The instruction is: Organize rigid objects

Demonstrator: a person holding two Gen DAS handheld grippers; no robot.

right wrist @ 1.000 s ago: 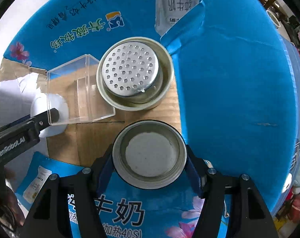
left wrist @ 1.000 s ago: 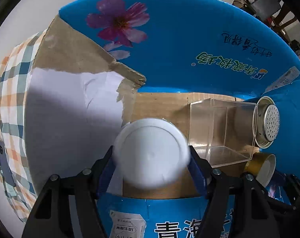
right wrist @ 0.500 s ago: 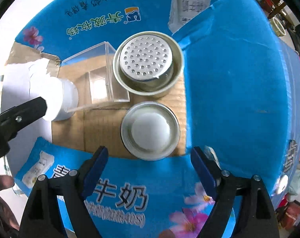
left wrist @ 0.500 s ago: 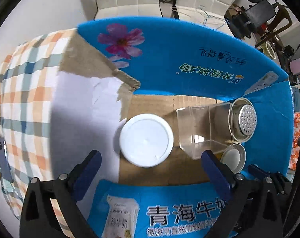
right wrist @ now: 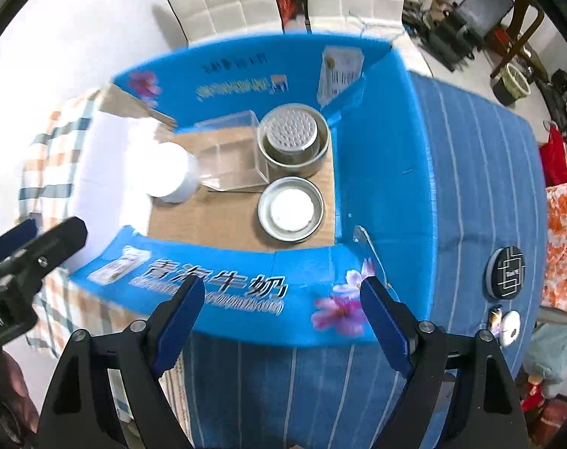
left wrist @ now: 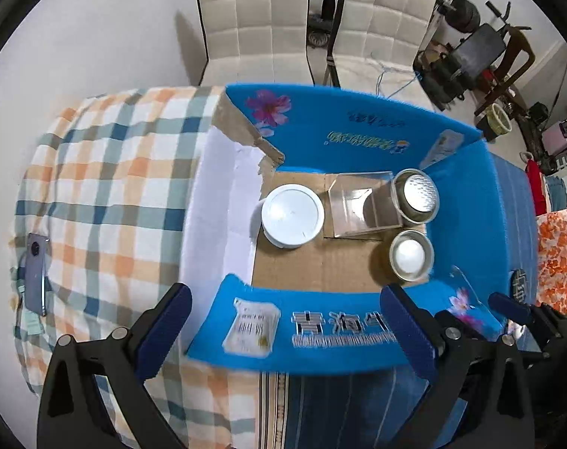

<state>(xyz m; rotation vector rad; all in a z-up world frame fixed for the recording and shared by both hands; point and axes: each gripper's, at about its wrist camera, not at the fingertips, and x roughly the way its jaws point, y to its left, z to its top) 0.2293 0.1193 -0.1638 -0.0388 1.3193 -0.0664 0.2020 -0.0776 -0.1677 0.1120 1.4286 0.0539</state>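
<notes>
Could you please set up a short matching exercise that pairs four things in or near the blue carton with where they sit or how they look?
Things:
1. white round lid
2. clear plastic box
3. perforated metal strainer
4. phone

Descriptions:
A. lies on the checked cloth outside the carton
B. sits inside a round metal tin in the carton's far corner
C. stands between the lid and the tin with the strainer
D. rests at the carton's torn end, by the white paper

Pairs: 1-D, 2-C, 3-B, 4-A

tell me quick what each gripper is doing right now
left gripper: open, holding nothing
right gripper: open, holding nothing
</notes>
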